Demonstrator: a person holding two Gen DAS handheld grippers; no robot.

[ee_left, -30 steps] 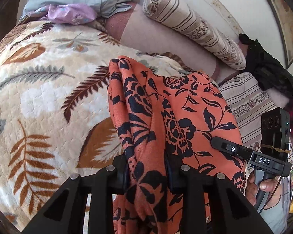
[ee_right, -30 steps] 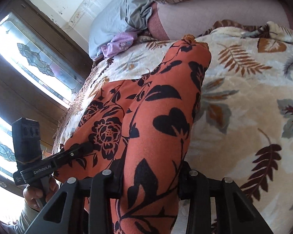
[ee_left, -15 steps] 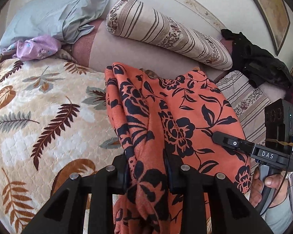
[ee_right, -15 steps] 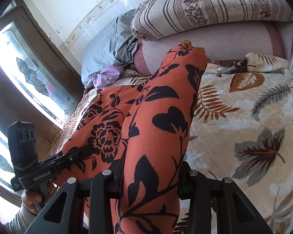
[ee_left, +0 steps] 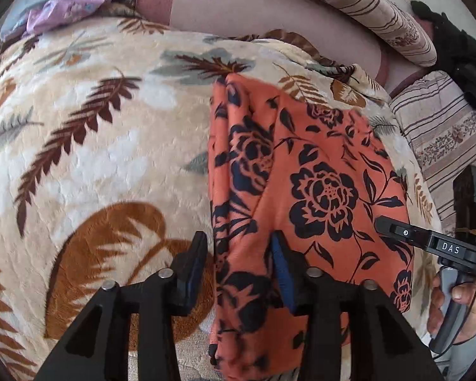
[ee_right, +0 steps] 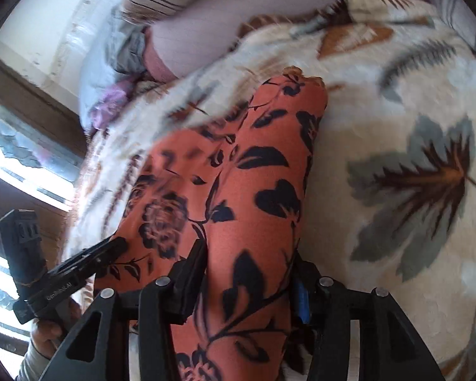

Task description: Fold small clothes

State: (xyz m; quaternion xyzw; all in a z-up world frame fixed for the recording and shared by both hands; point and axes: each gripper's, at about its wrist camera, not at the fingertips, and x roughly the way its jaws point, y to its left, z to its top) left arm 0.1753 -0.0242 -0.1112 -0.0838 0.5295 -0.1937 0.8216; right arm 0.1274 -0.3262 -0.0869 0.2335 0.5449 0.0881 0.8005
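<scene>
Lowered onto the blanket [ee_left: 89, 146] since a second ago: orange floral garment [ee_left: 304, 171], now lying near its right edge. Left gripper [ee_left: 238, 257] just loosened, cloth between parted jaws; right gripper [ee_right: 247, 263] likewise, seemingly released despite blur. Fold laid, probably ready for smoothing.

The garment [ee_left: 314, 190] is orange, printed with black roses, leaves and vines. The blanket [ee_left: 104, 146] is cream, with rust-brown fern fronds, white patches and grey-green leaves. The bolster [ee_left: 374, 3] is beige with brown stripes and bands of small flowers. A lilac cloth [ee_left: 69, 6] seems to carry a faint print, though it is blurred. The tongs [ee_left: 238, 263] are black with blue pads.
</scene>
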